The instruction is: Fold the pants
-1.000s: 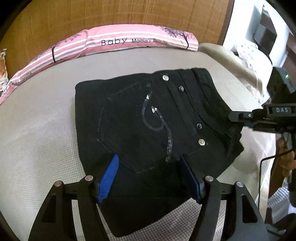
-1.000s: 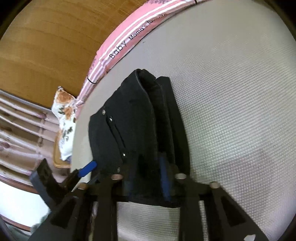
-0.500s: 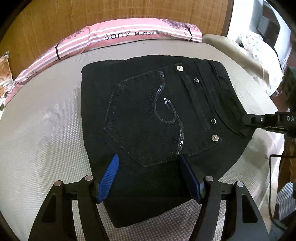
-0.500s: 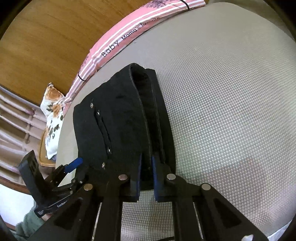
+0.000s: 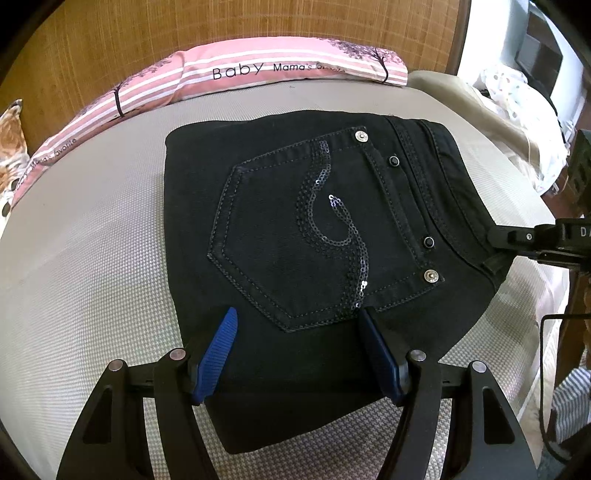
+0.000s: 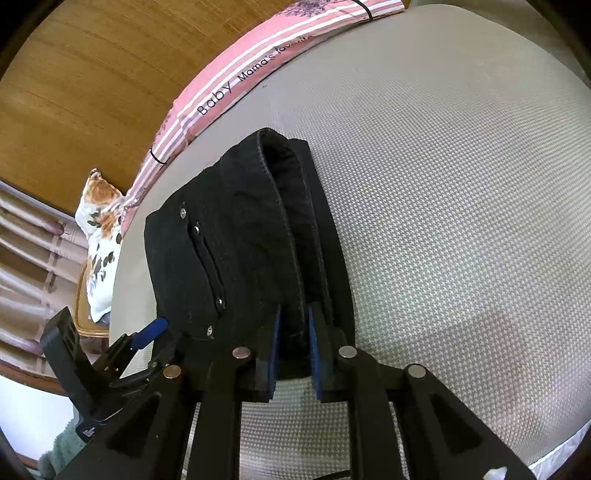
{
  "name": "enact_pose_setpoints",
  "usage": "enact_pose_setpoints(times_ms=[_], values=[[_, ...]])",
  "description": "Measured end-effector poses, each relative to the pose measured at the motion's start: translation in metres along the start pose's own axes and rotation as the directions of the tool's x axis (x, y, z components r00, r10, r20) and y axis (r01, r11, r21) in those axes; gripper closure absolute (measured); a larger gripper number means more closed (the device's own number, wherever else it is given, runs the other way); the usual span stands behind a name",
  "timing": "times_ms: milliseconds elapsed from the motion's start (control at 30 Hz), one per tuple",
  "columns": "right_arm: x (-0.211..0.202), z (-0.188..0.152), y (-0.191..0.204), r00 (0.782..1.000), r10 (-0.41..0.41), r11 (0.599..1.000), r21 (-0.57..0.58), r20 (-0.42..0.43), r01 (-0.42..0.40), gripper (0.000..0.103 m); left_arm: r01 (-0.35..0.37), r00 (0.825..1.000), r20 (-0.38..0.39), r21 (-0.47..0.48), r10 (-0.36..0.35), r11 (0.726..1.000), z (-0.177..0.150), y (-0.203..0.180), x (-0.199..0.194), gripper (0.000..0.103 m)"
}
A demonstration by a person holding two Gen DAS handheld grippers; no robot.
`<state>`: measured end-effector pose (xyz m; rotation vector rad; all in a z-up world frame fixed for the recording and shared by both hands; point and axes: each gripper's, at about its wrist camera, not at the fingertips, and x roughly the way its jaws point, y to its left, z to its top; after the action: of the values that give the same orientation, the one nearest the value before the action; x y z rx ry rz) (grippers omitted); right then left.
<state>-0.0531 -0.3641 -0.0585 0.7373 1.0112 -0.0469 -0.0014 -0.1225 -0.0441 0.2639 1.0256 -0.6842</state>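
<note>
The black pants lie folded into a thick square on the grey mattress, back pocket with a sequin swirl facing up. My left gripper is open, its blue pads hovering over the near edge of the fold. My right gripper has its pads close on either side of the waistband edge of the pants, with a narrow gap open between them. The right gripper's fingers also show at the pants' right edge in the left wrist view.
A pink striped pillow lies along the wooden headboard behind the pants. A floral cushion sits at the mattress's far left. Bedding is piled off the right side. The left gripper shows low left in the right wrist view.
The folded pants were lowered flat onto the mattress. My right gripper's pads closed on the waistband edge and have since parted slightly. My left gripper stays open over the near edge.
</note>
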Motion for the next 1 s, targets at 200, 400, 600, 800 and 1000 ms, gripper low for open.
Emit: enact_pose_setpoints(times_ms=[200,400,600,800,1000], values=[[-0.003,0.002,0.005,0.999,-0.035,0.999,0.006,-0.008,0.035,0.075,-0.017,1.000,0.006,0.000,0.017,1.000,-0.001,-0.001,-0.001,0.031],[-0.011,0.005,0.015,0.997,-0.075,0.997,-0.027,0.018,0.076,0.073,-0.038,0.999,0.011,-0.005,0.038,0.999,0.001,-0.003,-0.005,0.031],[-0.019,0.017,0.031,0.992,-0.103,0.990,-0.090,0.068,0.109,0.073,-0.073,0.996,0.042,0.010,0.072,0.997,0.004,-0.007,-0.015,0.031],[-0.015,0.027,0.048,0.990,-0.111,0.982,-0.143,0.086,0.122,0.073,-0.115,0.992,0.056,0.001,0.114,0.993,0.011,0.000,-0.017,0.031],[-0.007,0.035,0.062,0.987,-0.128,0.970,-0.195,0.097,0.145,0.073,-0.156,0.985,0.067,-0.025,0.158,0.987,0.024,0.013,-0.017,0.031]])
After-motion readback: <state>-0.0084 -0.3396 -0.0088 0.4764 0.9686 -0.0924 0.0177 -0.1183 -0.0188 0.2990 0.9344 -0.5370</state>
